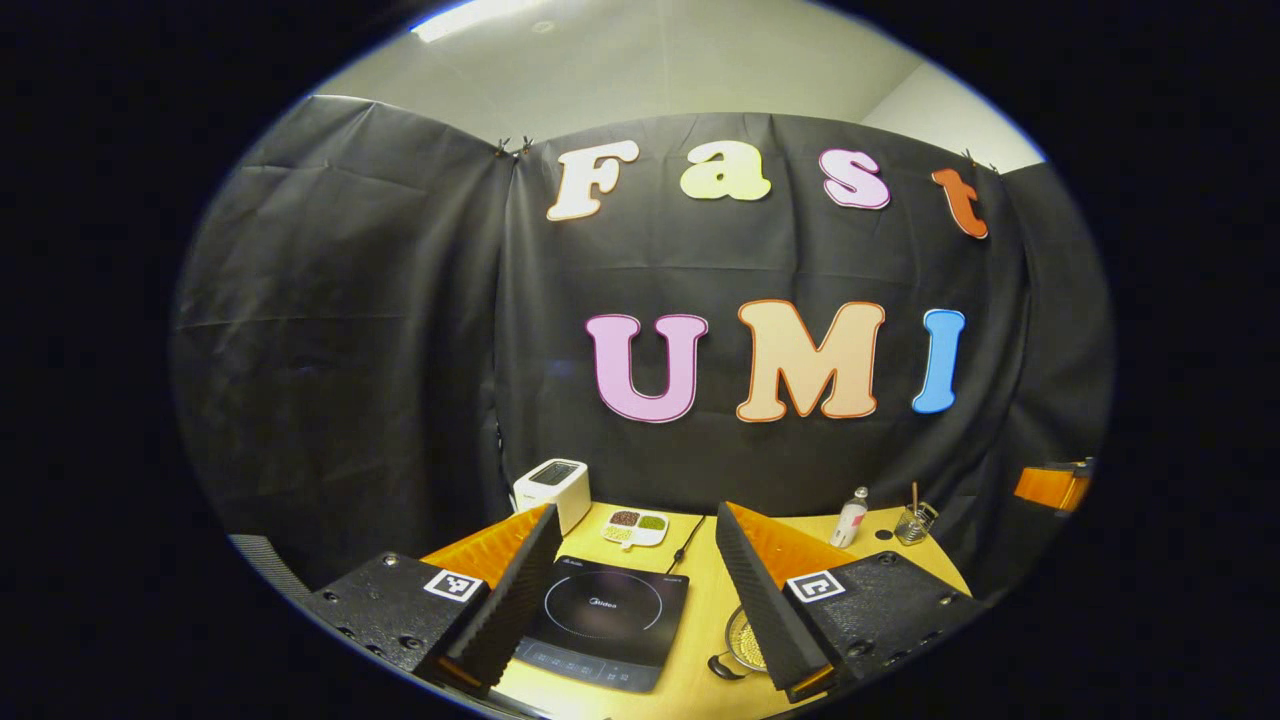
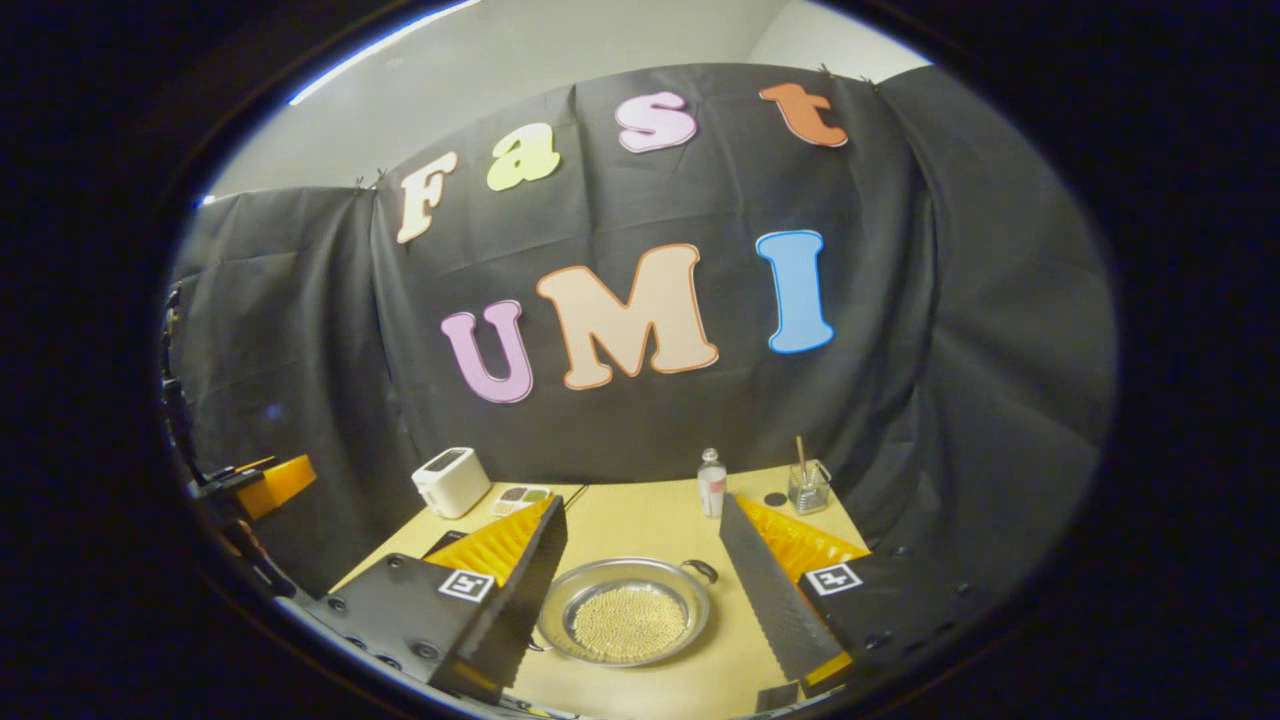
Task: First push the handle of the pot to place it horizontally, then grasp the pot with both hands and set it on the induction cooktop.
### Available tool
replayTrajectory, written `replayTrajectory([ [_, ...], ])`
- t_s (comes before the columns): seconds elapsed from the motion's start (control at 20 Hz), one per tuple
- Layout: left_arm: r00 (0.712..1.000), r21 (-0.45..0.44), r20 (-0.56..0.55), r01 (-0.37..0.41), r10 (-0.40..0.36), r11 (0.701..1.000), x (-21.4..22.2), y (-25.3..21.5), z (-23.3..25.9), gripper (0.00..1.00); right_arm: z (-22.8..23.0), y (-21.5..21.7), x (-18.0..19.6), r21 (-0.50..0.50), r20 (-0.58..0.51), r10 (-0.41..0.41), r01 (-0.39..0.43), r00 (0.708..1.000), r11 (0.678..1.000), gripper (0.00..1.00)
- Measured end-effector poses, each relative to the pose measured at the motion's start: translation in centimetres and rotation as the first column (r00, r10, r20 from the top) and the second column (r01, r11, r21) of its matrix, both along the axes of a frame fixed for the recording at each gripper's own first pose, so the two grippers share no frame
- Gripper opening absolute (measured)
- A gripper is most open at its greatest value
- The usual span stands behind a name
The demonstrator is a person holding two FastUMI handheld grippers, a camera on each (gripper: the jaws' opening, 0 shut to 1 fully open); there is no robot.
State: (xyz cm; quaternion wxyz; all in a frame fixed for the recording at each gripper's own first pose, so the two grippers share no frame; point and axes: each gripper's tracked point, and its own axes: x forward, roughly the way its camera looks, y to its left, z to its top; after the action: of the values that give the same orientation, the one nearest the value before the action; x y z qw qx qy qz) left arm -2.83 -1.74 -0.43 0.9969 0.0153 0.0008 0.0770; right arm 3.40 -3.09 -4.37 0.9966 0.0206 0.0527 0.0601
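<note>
Hovering wide open above the table [image 2: 640, 520], the left gripper [image 1: 635, 585] frames the induction cooktop [image 1: 605, 620] while the equally open right gripper [image 2: 640, 590] frames the pot [image 2: 625, 610]

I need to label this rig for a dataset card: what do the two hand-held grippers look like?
Each hand-held gripper, left and right, has two long wedge-shaped fingers with ridged inner faces, mounted on dark bolted blocks. Each block carries a square black-and-white marker.

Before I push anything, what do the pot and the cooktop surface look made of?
The pot looks like bare polished metal, probably stainless steel: silvery with bright reflections, a dimpled base and a dark handle. The induction cooktop appears topped with smooth black glass: glossy, flat, with printed ring markings.
</note>
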Motion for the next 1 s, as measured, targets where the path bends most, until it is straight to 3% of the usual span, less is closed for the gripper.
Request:
replayTrajectory([
  [0.1,1.000,-0.007,0.002,-0.015,0.015,1.000,-0.7,-0.1,-0.4,0.91,-0.4,-0.3,-0.3,0.000,-0.005,0.022,-0.022,1.000,1.000,0.89],
  [0.2,0.999,-0.012,-0.007,-0.032,0.032,0.999,-1.3,0.1,-0.9,0.91,-1.2,-0.6,-0.1,-0.001,-0.028,0.025,-0.025,0.999,1.000,0.82],
  [0.4,0.997,0.004,-0.013,-0.080,0.080,0.997,-2.2,1.4,-1.1,0.95,-2.9,-1.3,0.5,0.005,-0.079,0.020,-0.020,0.997,1.000,0.00],
  [0.75,0.997,0.009,-0.042,-0.064,0.064,0.998,-1.7,2.4,-2.3,0.91,-7.9,-0.9,0.1,-0.008,-0.199,0.001,-0.003,0.980,1.000,0.00],
  [0.8,0.998,0.006,-0.042,-0.056,0.056,0.998,-1.4,2.6,-2.4,0.95,-8.8,-0.5,-0.2,-0.004,-0.224,0.001,-0.001,0.975,1.000,0.00],
  [0.9,0.998,-0.001,-0.038,-0.045,0.045,0.999,-0.7,3.4,-2.6,0.91,-11.0,0.2,-0.8,0.000,-0.279,-0.006,0.007,0.960,1.000,0.00],
  [1.0,0.999,-0.012,-0.040,-0.029,0.029,0.999,0.3,4.3,-3.0,0.95,-13.4,1.2,-1.4,-0.012,-0.335,-0.018,0.015,0.942,1.000,0.00],
])
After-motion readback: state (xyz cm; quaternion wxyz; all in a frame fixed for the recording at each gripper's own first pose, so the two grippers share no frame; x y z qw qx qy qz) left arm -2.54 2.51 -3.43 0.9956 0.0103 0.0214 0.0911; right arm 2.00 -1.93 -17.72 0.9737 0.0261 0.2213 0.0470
